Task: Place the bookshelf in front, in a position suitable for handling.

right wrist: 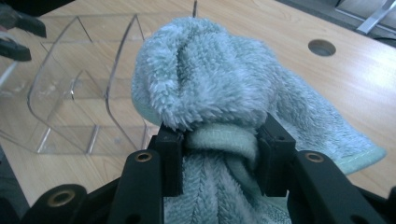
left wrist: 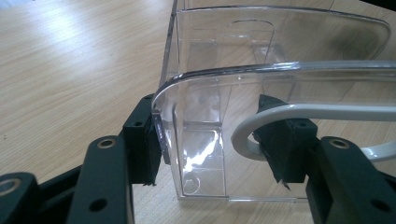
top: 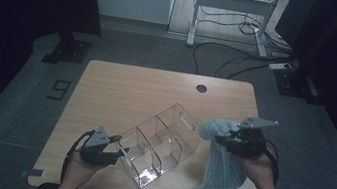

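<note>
A clear plastic organizer (top: pixel 165 139) with several compartments lies slantwise on the wooden table (top: pixel 132 89). My left gripper (top: pixel 119 154) sits at its near left end. In the left gripper view the gripper (left wrist: pixel 217 144) straddles a corner of the organizer (left wrist: pixel 280 42): one pad (left wrist: pixel 152 140) rests against the outer wall, the other stands apart inside, so it is open. A white cable (left wrist: pixel 261 116) loops in front. My right gripper (top: pixel 223 140) is shut on a light blue towel (top: pixel 221 168), which hangs bunched above the table to the right of the organizer. The towel (right wrist: pixel 210 79) bulges over the gripper (right wrist: pixel 219 149).
A round cable hole (top: pixel 201 88) is in the table's far edge. Beyond the table a white metal stand (top: pixel 229 12) and loose cables (top: pixel 232 58) lie on the floor. The far half of the tabletop is bare wood. The left gripper (right wrist: pixel 16 37) shows far off in the right gripper view.
</note>
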The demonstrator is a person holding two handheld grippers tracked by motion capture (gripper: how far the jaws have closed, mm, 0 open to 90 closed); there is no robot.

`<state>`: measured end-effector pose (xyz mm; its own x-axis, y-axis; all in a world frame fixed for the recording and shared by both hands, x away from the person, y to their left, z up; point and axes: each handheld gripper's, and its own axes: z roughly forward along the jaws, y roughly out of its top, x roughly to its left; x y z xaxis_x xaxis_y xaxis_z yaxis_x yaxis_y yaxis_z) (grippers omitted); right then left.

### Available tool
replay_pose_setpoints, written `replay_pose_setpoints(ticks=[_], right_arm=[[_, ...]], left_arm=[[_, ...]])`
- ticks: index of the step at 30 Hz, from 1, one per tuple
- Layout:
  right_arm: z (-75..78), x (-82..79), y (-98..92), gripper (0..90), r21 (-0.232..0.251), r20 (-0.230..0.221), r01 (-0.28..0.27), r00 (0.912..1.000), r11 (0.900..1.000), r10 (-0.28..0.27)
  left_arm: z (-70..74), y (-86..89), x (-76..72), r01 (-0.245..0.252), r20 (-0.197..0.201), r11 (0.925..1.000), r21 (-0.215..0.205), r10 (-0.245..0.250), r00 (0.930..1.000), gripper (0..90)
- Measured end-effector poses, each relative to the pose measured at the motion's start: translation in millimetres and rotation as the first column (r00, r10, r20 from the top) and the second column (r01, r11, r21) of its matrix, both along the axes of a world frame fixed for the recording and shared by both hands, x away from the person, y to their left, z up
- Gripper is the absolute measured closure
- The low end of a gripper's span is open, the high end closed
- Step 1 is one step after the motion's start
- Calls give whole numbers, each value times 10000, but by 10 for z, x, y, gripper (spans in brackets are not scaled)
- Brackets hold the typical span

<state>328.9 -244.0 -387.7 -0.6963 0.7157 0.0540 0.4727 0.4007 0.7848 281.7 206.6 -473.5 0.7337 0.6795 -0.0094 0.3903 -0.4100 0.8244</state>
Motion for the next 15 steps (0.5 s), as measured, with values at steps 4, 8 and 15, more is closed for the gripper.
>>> replay_pose_setpoints(ticks=[4,8,15], right_arm=[[97,96,106,595,-1,93,-102,9999,9999,102],[178,184,205,594,-54,122,-216,9997,9998,216],[271,357,419,594,-279,208,-398,9990,9988,404]], left_arm=[[0,0,0,0,5,10000,6,0,10000,442],[1,0,1,12,-4,10000,5,-12,10000,442],[0,0,1,12,-1,10000,3,-12,10000,443]])
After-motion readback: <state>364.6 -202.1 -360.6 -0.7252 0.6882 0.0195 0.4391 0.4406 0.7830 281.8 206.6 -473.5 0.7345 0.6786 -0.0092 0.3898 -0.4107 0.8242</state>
